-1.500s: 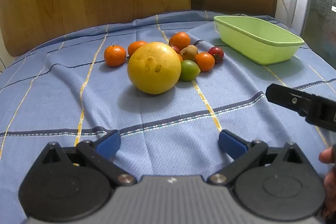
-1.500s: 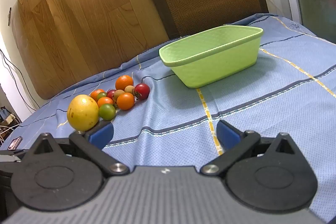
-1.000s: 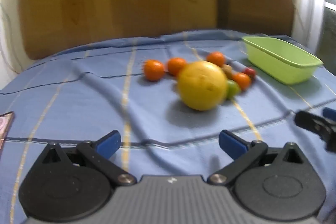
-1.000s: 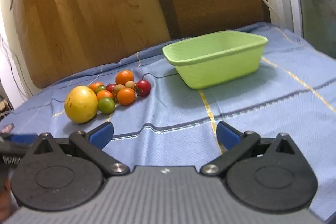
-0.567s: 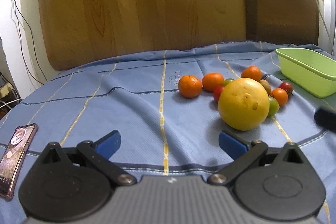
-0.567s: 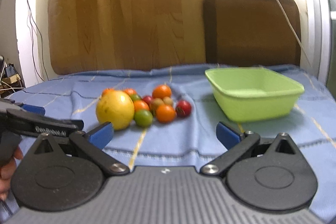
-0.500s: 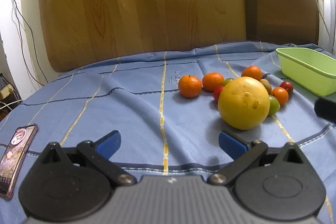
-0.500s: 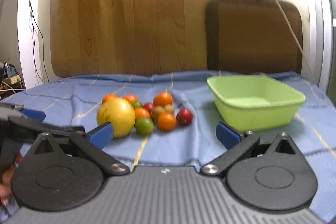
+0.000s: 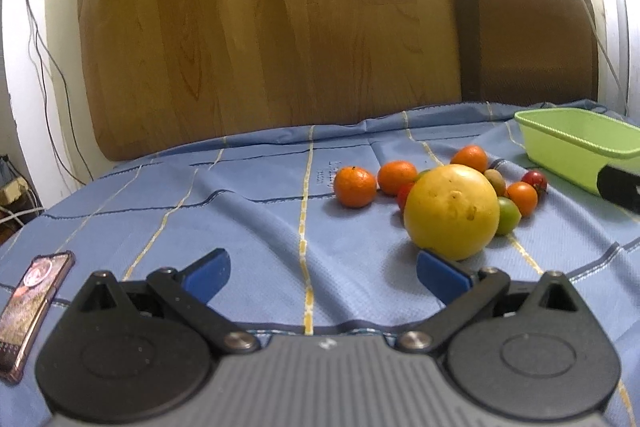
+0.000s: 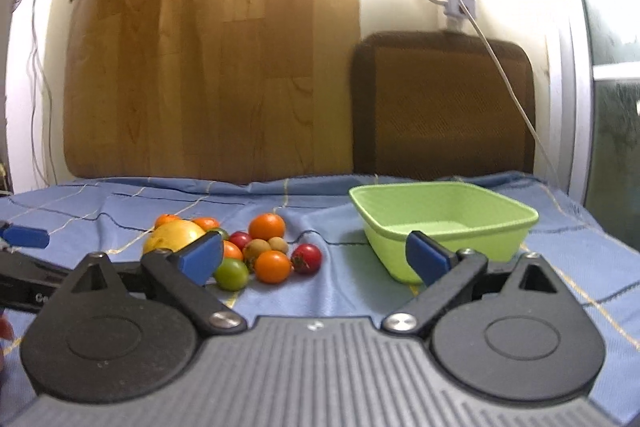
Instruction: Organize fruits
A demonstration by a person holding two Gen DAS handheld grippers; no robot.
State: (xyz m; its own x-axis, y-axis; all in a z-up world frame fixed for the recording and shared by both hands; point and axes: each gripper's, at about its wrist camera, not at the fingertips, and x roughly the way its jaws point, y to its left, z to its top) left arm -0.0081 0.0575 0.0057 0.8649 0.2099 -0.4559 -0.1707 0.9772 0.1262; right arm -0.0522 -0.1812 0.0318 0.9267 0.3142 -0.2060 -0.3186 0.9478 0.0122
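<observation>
A big yellow grapefruit (image 9: 452,211) lies on the blue cloth among small fruits: oranges (image 9: 355,186), a green fruit (image 9: 508,215) and red tomatoes (image 9: 535,180). The same cluster shows in the right wrist view, with the grapefruit (image 10: 173,235) at its left. An empty green basin (image 10: 444,227) stands to the right of the fruits. My left gripper (image 9: 323,273) is open and empty, low over the cloth, with its right finger just in front of the grapefruit. My right gripper (image 10: 314,257) is open and empty, near the fruits and basin.
A phone (image 9: 28,303) lies on the cloth at the far left. A wooden board (image 9: 264,27) and a brown cushion (image 9: 524,39) stand behind the table. The basin (image 9: 576,151) sits at the right edge in the left wrist view.
Both grippers have swung to face the back wall and levelled out. The left one has shifted left of the grapefruit. The fruits and basin have not moved.
</observation>
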